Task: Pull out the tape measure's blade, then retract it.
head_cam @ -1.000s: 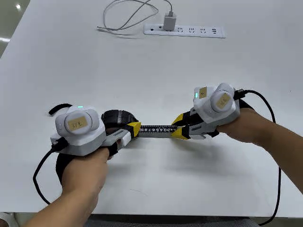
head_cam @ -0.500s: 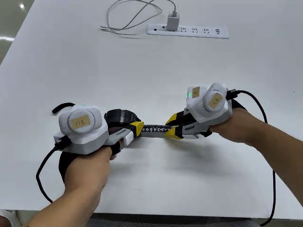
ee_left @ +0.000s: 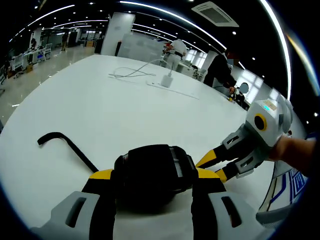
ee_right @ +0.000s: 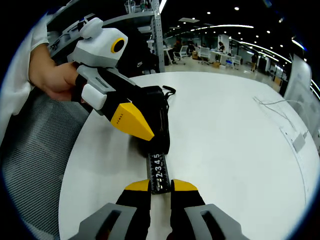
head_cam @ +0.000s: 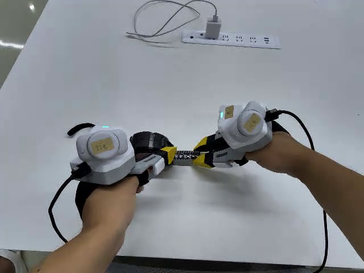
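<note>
The left gripper point(ee_left: 156, 176) clasps the rounded black tape measure case point(head_cam: 149, 141) between its yellow-tipped fingers point(ee_left: 102, 174). The right gripper point(ee_right: 160, 187) pinches the flat, numbered blade point(ee_right: 158, 169), a short strip running ahead of its tips to the case.

The left hand point(head_cam: 111, 199) wraps the back of the left gripper point(head_cam: 162, 156), which sits just left of the tape measure point(head_cam: 149, 141). Its yellow-tipped jaws are clamped on the black case, one on each side. The bare left forearm runs straight back from the tape measure toward the person. The right hand point(head_cam: 278, 151) holds the right gripper point(head_cam: 200, 153) on the other side of the tape measure, rolled a little and pointing back at it. Its jaws are pinched on the end of the blade point(head_cam: 185, 154). The two grippers' tips are near each other but apart. The right forearm stretches away from the tape measure, to the right and back.
</note>
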